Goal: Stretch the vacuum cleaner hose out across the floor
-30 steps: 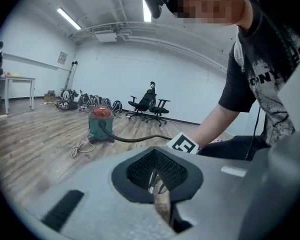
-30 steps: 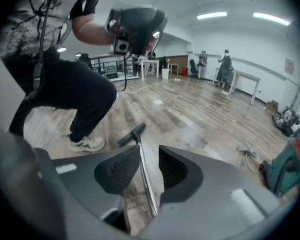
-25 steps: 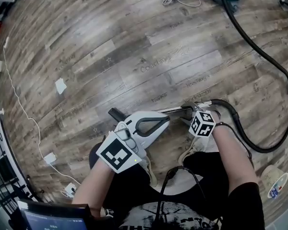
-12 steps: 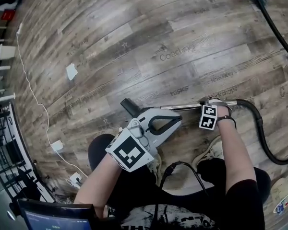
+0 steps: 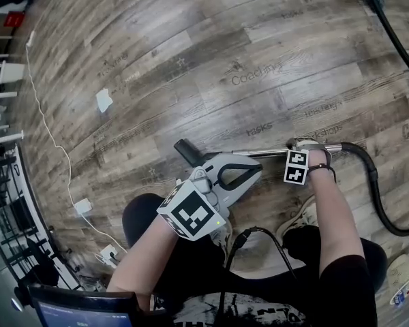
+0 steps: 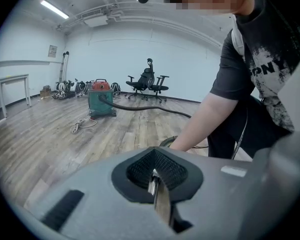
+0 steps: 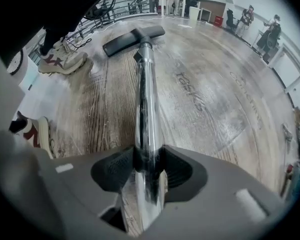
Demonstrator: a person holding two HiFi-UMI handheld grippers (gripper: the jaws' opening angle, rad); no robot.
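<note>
Nearest, by the knees: left gripper [image 6: 155, 176], pinched fully shut on nothing, hovering just beside the near side of the metal wand [image 7: 145, 104]. A little farther and to the right: right gripper [image 7: 149, 164], pointing straight down, just been closing round the wand and now pressing both pads on the chrome tube, close to the end joined to the hose [image 5: 373, 182]. Wand lying level on the wooden floor [image 5: 191, 67], with the floor nozzle [image 5: 184, 150] at its left end. From the right end, hose bending near-right in a loop, then running off far-right toward the vacuum cleaner [image 6: 101, 100], well apart at the far side of the room.

Probably the grasping step: wand end secured, stretching not yet done, slack plainly left in that loop. Next, likely: keep the grip firm, then lift or drag the wand leftward, away from the cleaner, until the curve straightens. Mind the smooth tube slipping in the pads, and stop before tugging the cleaner body along.
</note>
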